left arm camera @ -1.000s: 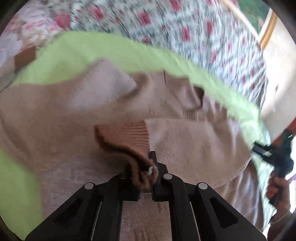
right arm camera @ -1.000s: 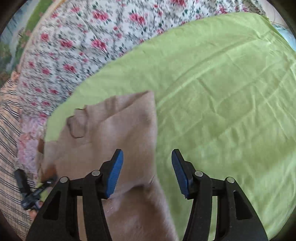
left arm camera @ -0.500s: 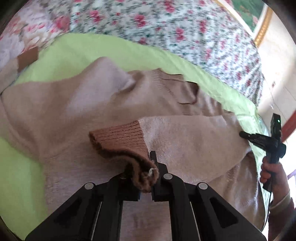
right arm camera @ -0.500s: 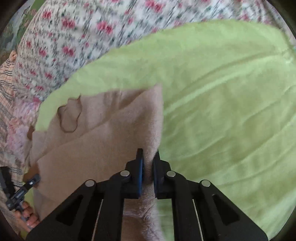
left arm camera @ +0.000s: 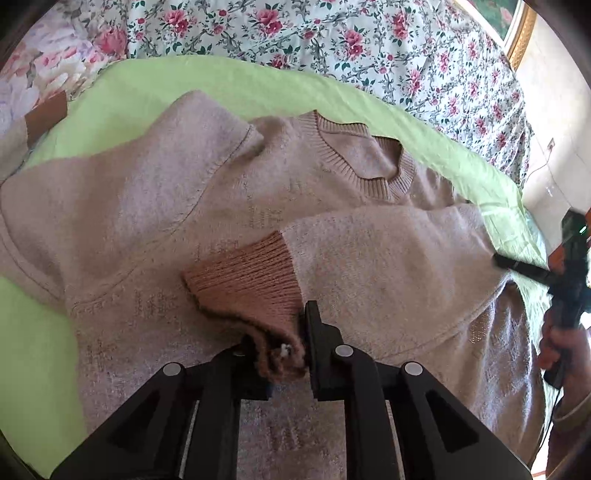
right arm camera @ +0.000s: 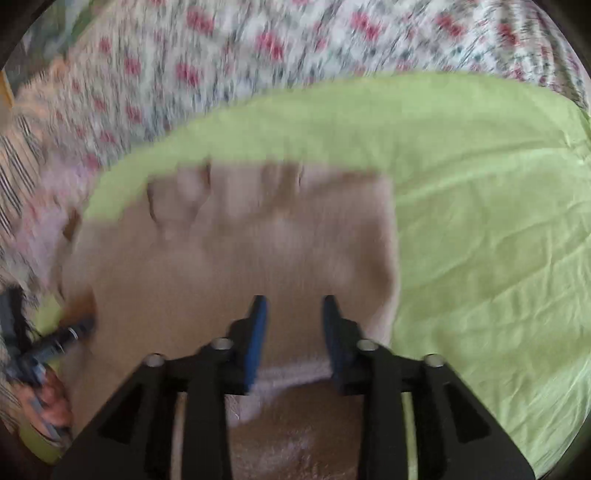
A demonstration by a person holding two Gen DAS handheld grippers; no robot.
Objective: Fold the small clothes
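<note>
A beige sweater (left arm camera: 229, 192) lies spread on the green sheet (left arm camera: 258, 85), one sleeve folded across its body. The sleeve's brown ribbed cuff (left arm camera: 243, 277) rests on the chest, and its bunched end sits pinched in my left gripper (left arm camera: 282, 332), whose jaws are just starting to open. In the blurred right wrist view my right gripper (right arm camera: 295, 314) hovers over the sweater (right arm camera: 221, 266) near its right edge. Its blue pads (right arm camera: 256, 332) are opening, with a fold of knit lying below them and nothing pressed. The right gripper (left arm camera: 517, 266) also shows at the sweater's far side.
A floral bedspread (left arm camera: 369, 44) surrounds the green sheet (right arm camera: 480, 240). A second brown cuff (left arm camera: 46, 116) lies at the far left edge. A hand (left arm camera: 561, 343) holds the right gripper; another hand (right arm camera: 51, 402) holds the left gripper (right arm camera: 66, 336). A gilt frame (left arm camera: 521, 33) stands beyond the bed.
The right gripper shut on the sweater's side edge, then opened again and slid over the sweater. The left gripper stayed put with the cuff, its fingers now slightly wider apart.
</note>
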